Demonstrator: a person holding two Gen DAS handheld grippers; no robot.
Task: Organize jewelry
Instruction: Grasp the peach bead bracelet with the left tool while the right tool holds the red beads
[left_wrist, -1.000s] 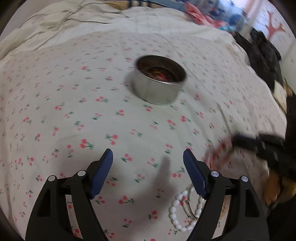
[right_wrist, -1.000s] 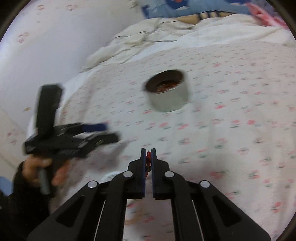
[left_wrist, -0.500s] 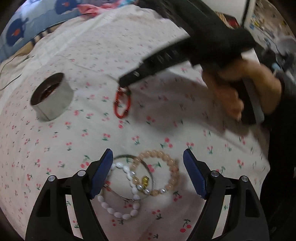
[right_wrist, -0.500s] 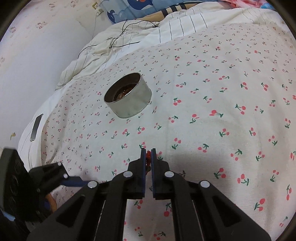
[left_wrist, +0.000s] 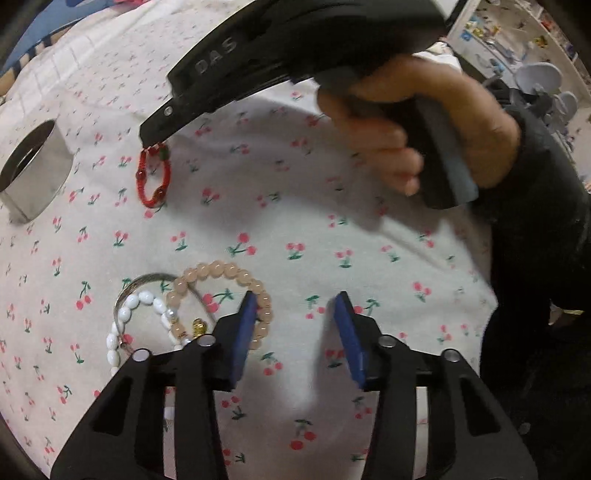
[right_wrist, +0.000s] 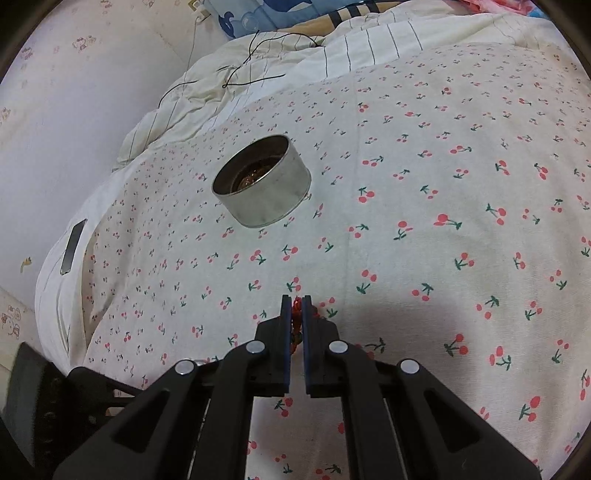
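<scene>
Left wrist view, left to right. Metal tin (left_wrist: 31, 173) at 9 o'clock, standing on the cherry-print bedsheet (left_wrist: 295, 229). Red cord bracelet (left_wrist: 152, 175) at 10 o'clock, hanging from the tip of the right gripper (left_wrist: 155, 137), clamped tight on it; the person's hand (left_wrist: 417, 125) holds that gripper's handle at 1–2 o'clock. Low at 7–8 o'clock, three bracelets overlap on the sheet: thin wire bangle (left_wrist: 146, 282), white bead bracelet (left_wrist: 127, 325), peach bead bracelet (left_wrist: 221, 273). Left gripper (left_wrist: 295, 328) at 6 o'clock, jaws closing, only bare sheet between them; its left pad lies over the peach beads' right edge.

Right wrist view: tin at 11 o'clock, beads visible inside; red cord pinched between the closed pads at centre.
</scene>
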